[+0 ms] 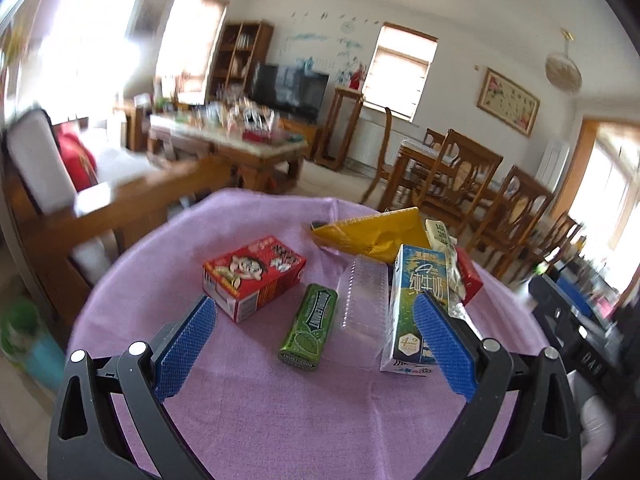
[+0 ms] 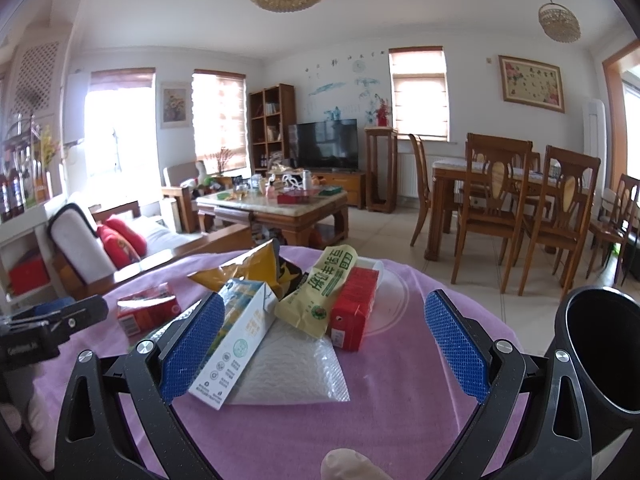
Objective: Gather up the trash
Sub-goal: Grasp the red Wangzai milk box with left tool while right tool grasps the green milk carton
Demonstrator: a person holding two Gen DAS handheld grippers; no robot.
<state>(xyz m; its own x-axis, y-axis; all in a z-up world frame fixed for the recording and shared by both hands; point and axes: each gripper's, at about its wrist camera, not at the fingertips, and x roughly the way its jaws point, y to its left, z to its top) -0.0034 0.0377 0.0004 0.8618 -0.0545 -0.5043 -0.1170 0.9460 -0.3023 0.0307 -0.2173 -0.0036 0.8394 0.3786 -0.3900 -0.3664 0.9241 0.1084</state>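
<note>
Left wrist view: left gripper [image 1: 314,338] stands with jaws wide, holding nothing, above a purple cloth [image 1: 280,420] on a round table. Trash lies grouped ahead: a red box [image 1: 252,276] at the left, a green gum pack [image 1: 310,326] between the jaws, a clear plastic tray [image 1: 362,312] just beside it, an upright milk carton [image 1: 414,300] close against the right pad, and a yellow snack bag [image 1: 372,232] behind. The background is motion-blurred.

Right wrist view: right gripper [image 2: 324,344] also stands wide and empty. The milk carton [image 2: 236,344] leans at its left pad, resting on a bubble mailer [image 2: 292,372]; a cream wrapper [image 2: 320,292] and a red carton [image 2: 354,312] lie between the jaws, farther off. A black bin [image 2: 600,352] stands at the right edge, mouth open.

Risks, as judged: the pile overlaps, so closing on one item may drag or topple its neighbours; the upright carton may tip if a pad brushes it; the flat gum pack and mailer may slip, or the cloth may bunch into the grip
</note>
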